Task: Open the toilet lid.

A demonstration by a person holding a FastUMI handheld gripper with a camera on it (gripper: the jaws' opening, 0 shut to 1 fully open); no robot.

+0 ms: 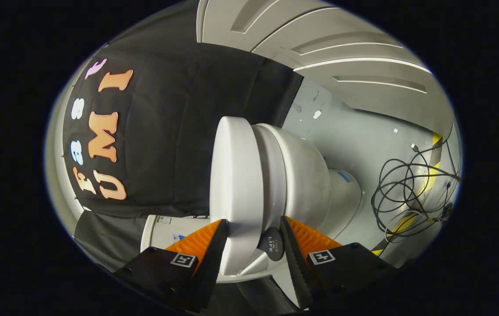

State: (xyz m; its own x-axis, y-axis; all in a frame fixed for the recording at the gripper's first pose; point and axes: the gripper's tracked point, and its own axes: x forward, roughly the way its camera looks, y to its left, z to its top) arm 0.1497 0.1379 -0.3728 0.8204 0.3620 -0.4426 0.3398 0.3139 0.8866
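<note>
The white toilet (pixel 306 175) appears turned on its side in the gripper view, bowl and pedestal on one side and the flat lid (pixel 236 175) on the other. My gripper (pixel 253 220) straddles the lid's near rim. One finger (pixel 212 245) lies on the lid's outer face, and the other finger (pixel 295 245) sits on the bowl side next to a dark round pad (pixel 272 245). Both fingers press in on the rim. The lid stands nearly flat against the seat (pixel 273 175).
A tangle of black cables (pixel 407 184) lies on the grey floor (pixel 363 140) beyond the bowl, near a yellow strip (pixel 429 175). The toilet's white tank (pixel 166 228) shows beside the first finger, against the black cloth wall (pixel 166 131).
</note>
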